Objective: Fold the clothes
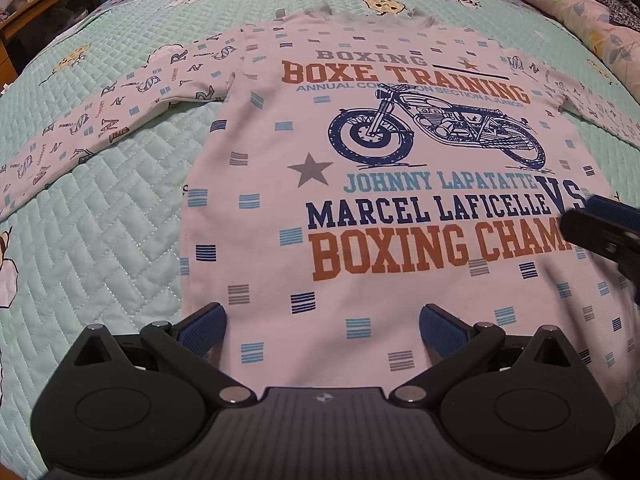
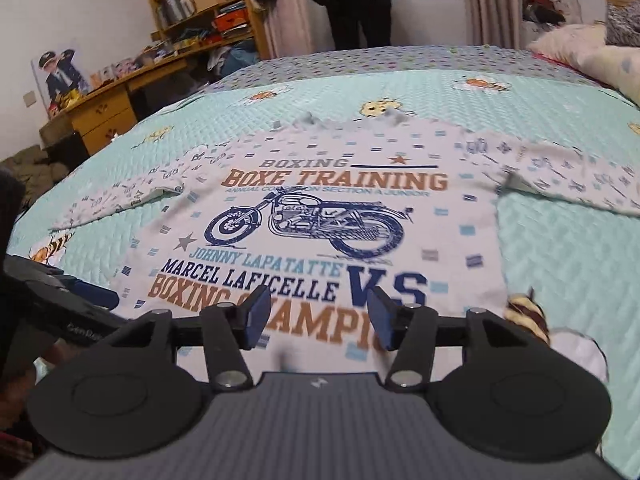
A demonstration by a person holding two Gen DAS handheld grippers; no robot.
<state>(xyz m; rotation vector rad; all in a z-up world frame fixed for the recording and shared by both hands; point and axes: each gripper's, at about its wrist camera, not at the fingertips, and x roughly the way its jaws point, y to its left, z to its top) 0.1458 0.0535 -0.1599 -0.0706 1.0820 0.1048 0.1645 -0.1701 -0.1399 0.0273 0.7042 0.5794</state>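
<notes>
A white long-sleeved shirt (image 1: 360, 208) with a blue motorcycle print and boxing lettering lies flat, front up, on a teal quilted bedspread (image 1: 112, 216). Its sleeves (image 1: 100, 120) spread out to both sides, and the collar is at the far end. My left gripper (image 1: 322, 320) hovers open over the shirt's near hem, left of centre, with nothing between its blue pads. In the right wrist view the shirt (image 2: 320, 220) fills the middle. My right gripper (image 2: 319, 316) stands open above the lower lettering, pads apart and empty. It also shows at the left wrist view's right edge.
Pillows (image 2: 592, 52) lie at the bed's far right. A wooden desk (image 2: 104, 108) and cluttered shelves (image 2: 200, 4) stand beyond the bed's left side. A person in dark clothes (image 2: 356, 4) stands at the window beyond the bed's far edge. My left gripper's body (image 2: 60, 300) is at the left.
</notes>
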